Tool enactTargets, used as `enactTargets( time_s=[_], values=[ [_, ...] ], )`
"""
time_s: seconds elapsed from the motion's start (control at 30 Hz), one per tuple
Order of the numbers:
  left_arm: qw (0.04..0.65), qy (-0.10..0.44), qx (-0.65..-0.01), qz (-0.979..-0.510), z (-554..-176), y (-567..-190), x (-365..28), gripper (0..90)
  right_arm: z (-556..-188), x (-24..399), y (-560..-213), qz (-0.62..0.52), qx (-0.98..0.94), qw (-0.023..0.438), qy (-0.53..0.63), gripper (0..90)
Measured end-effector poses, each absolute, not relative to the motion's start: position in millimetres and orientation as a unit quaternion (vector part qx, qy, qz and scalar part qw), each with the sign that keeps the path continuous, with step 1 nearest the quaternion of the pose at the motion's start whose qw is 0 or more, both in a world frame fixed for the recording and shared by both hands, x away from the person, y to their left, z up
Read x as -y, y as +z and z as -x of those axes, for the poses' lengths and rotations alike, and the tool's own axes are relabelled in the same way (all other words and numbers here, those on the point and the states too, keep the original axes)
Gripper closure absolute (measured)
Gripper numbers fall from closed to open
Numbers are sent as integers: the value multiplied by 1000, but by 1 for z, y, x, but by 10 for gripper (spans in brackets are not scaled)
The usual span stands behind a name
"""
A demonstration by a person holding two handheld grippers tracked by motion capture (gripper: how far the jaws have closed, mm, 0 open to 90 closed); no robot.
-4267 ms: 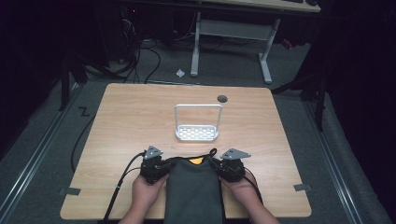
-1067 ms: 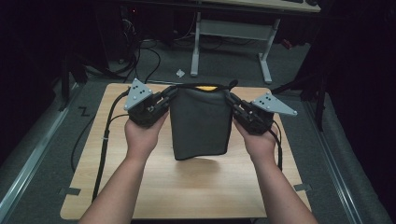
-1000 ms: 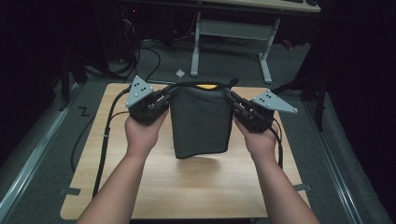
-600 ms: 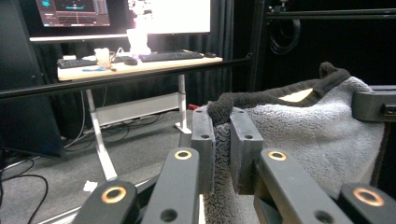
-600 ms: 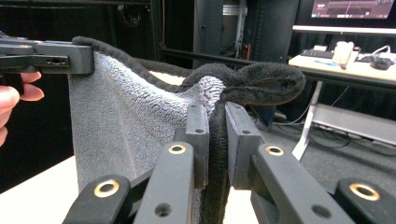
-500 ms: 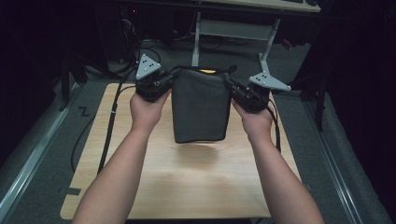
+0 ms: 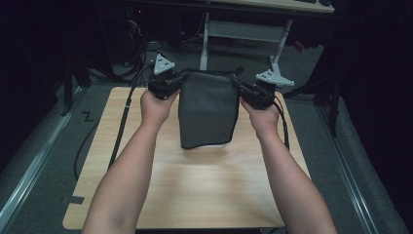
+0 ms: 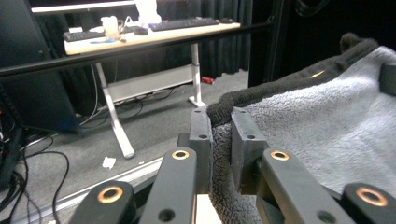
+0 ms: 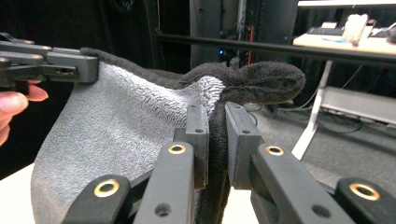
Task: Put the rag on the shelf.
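Two grippers hold one dark towel [image 7: 208, 108] up over the far half of the table [image 7: 195, 190], one at each top corner. Left gripper [image 7: 176, 84] sits at the towel's upper left corner, right gripper [image 7: 242, 90] at its upper right, both near the table's far edge. Towel hangs spread between them as a flat dark sheet, top hem stretched roughly level, lower edge drooping toward the tabletop; something pale shows just under that lower edge, too hidden to name. In the left gripper view, both jaws pinch the towel's thick dark hem [image 8: 219, 135], cloth bunched in the narrow gap, grey looped side of the fabric running off to the right. This gripper's jaws have just been opening a little, yet the cloth sits between them and the pads press on it. In the right gripper view, the jaws clamp a fold of the same towel [image 9: 215, 135], a rolled dark lump of hem bulging above the jaw tips; the other gripper is seen farther off at left, biting the opposite corner. Both forearms reach in from the near edge, well apart, hands wrapped around the gripper bodies. Cables trail back along the table's sides. A desk [image 7: 272, 5] stands beyond the table, on the dark floor.
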State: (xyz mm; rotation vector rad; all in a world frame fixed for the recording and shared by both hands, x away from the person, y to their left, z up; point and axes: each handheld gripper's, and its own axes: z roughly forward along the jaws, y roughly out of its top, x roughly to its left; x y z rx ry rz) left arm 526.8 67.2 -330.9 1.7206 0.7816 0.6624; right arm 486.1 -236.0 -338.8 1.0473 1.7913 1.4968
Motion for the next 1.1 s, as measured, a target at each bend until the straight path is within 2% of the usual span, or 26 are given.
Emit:
enactTargets(
  time_s=[0.5,1.1],
  values=[
    [498,227,-357,-757,-539,-383,-67,809,-508,242,-380,-402,-714,255,514,817],
    [496,180,-380,-760,-535,-421,-75,812,-511,241,-407,-407,-733,234,493,815]
  ],
)
